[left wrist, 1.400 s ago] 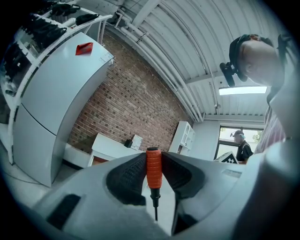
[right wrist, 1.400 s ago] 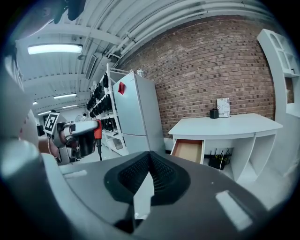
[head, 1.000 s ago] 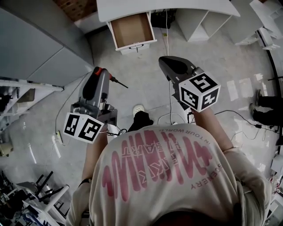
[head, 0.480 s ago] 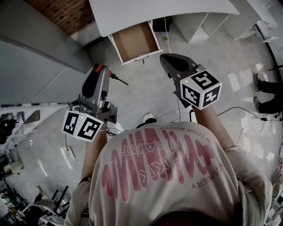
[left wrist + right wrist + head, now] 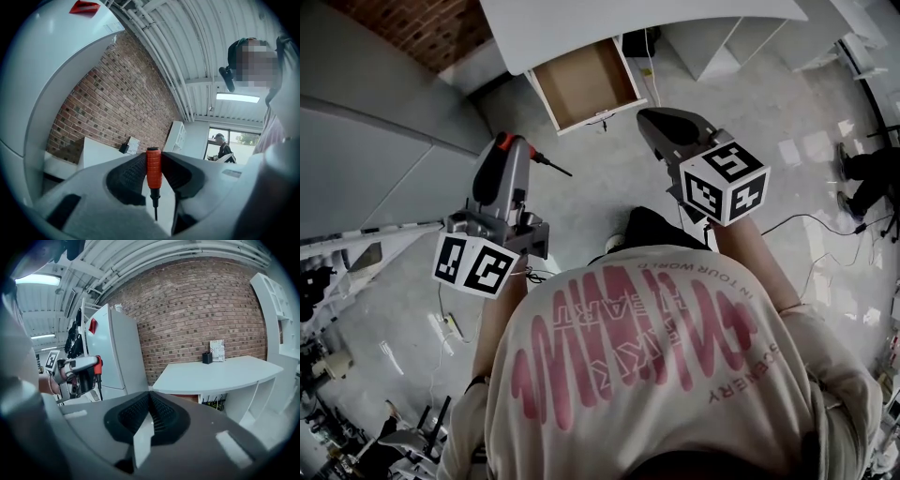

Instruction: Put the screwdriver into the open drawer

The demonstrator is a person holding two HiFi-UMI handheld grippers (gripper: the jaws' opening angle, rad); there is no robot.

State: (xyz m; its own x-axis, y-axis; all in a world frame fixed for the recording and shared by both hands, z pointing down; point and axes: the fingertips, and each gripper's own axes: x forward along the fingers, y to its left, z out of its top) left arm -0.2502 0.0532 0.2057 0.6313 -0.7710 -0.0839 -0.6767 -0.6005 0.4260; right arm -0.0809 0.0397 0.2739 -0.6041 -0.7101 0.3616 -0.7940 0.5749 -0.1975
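The screwdriver (image 5: 530,156) has a red handle and a thin dark shaft that sticks out to the right. My left gripper (image 5: 507,142) is shut on its handle. In the left gripper view the handle (image 5: 153,168) stands upright between the ribbed pads, tip down. The open drawer (image 5: 587,82), brown inside, juts from the white desk (image 5: 609,23) just ahead of both grippers. My right gripper (image 5: 648,119) hovers over the floor right of the drawer, its jaws (image 5: 151,400) meeting with nothing between them. The right gripper view also shows the screwdriver (image 5: 98,369) at the left.
A tall grey cabinet (image 5: 375,141) stands at the left. White shelving (image 5: 722,47) lies under the desk to the right. Cables (image 5: 806,225) run over the floor, and another person's shoes (image 5: 862,178) are at the right edge.
The person has stepped toward the desk, so the drawer looks larger and closer. Both grippers moved forward with it, the screwdriver held throughout.
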